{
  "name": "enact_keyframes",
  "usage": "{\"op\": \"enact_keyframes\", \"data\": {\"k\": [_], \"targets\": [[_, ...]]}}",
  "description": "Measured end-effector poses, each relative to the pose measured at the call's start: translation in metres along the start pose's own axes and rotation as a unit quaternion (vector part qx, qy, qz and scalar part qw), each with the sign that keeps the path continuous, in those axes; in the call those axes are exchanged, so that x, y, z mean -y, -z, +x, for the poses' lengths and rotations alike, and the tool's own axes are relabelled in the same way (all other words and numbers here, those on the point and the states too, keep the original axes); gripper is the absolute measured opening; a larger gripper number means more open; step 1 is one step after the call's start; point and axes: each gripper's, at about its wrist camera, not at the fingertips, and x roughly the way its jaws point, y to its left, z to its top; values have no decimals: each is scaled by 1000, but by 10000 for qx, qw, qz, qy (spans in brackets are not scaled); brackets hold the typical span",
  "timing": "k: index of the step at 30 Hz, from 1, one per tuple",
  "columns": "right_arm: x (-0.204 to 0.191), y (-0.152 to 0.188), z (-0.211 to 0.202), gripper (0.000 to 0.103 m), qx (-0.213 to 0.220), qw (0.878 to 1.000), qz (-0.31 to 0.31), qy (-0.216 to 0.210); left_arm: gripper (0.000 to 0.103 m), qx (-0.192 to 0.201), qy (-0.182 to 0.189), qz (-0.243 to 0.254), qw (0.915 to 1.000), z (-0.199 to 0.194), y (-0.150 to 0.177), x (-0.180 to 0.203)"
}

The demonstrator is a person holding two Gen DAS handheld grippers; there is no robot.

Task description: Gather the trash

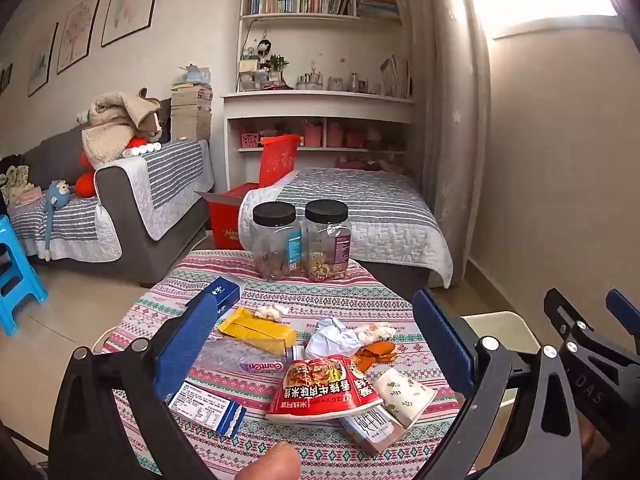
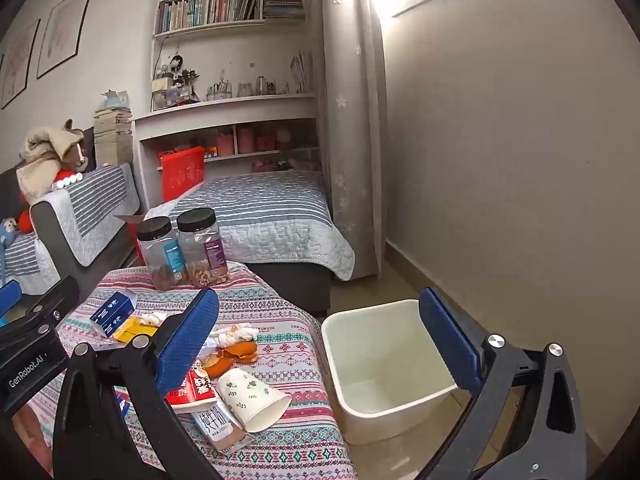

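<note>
Trash lies on the patterned tablecloth (image 1: 320, 304): a red instant-noodle cup (image 1: 324, 390), a tipped paper cup with a leaf print (image 1: 404, 394) (image 2: 252, 396), a milk carton (image 1: 372, 424), crumpled paper (image 1: 334, 336), orange peel (image 1: 376, 352) (image 2: 236, 354), a yellow wrapper (image 1: 258, 328), a clear plastic bottle (image 1: 240, 354) and two blue boxes (image 1: 222, 292) (image 1: 208, 406). My left gripper (image 1: 316, 344) is open and empty above the pile. My right gripper (image 2: 320, 340) is open and empty, between the table edge and the white bin (image 2: 384, 360).
Two black-lidded jars of nuts (image 1: 276, 240) (image 1: 328, 240) stand at the table's far edge. A striped bed (image 2: 256, 208) lies beyond, a grey sofa (image 1: 120, 208) at the left, a blue stool (image 1: 16, 268) at far left and a red box (image 1: 232, 216) on the floor.
</note>
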Motion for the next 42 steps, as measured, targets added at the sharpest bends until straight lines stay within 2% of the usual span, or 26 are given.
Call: {"op": "enact_keyframes", "data": {"k": [24, 42], "targets": [[7, -9, -10, 96, 410, 9988, 234, 115, 95, 465, 161, -128, 9987, -19, -7, 5], [14, -14, -21, 96, 583, 9975, 370, 133, 95, 513, 282, -142, 9982, -25, -20, 13]]}}
